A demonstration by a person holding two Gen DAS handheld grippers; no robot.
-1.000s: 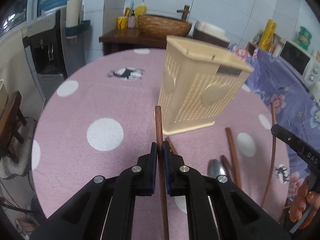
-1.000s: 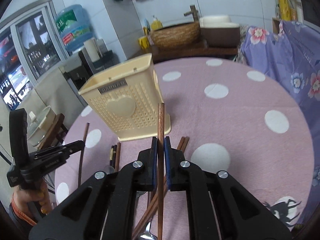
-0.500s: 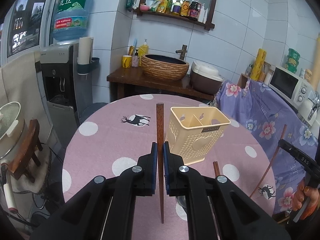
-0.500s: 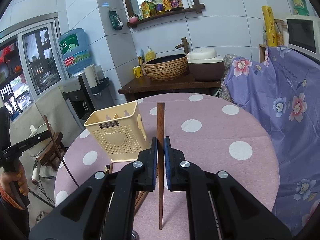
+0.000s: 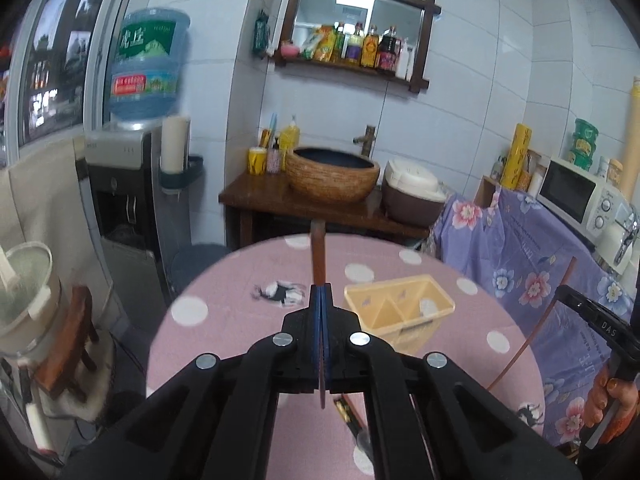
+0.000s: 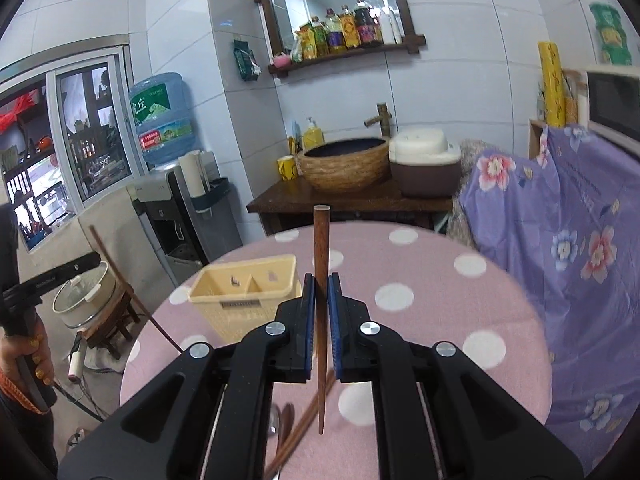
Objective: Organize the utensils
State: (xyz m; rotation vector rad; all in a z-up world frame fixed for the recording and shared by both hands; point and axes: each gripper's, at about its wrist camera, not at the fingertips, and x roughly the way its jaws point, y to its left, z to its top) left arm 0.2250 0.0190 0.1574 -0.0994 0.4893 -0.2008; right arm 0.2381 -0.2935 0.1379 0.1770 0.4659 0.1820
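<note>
Tiled kitchen; a round table [image 5: 224, 320] under a pink cloth with white dots fills the lower part of both wrist views. A cream plastic utensil holder [image 5: 400, 312] stands upright on the cloth, open top showing a divider and two compartments; nothing can be made out inside them. Left gripper [image 5: 321, 320] is clamped narrow on a brown wooden chopstick [image 5: 318, 256], which stands upright between the blue pads, thick end up and pointed tip hanging below the fingers, above the cloth. From this camera the holder sits just right of the gripper and beyond it. Right gripper [image 6: 321, 320] likewise pinches a second wooden chopstick [image 6: 321, 248] upright, blunt end up and tip hanging below; here the holder [image 6: 244, 292] lies left of the fingers. More chopsticks [image 6: 304, 424] and a metal spoon [image 6: 276, 420] lie flat on the cloth on the near side of the holder, partly hidden under the right gripper. Behind the holder, off the table, a wooden counter [image 5: 260, 196] carries a woven basin [image 5: 332, 172] and a rice cooker [image 5: 412, 196].
</note>
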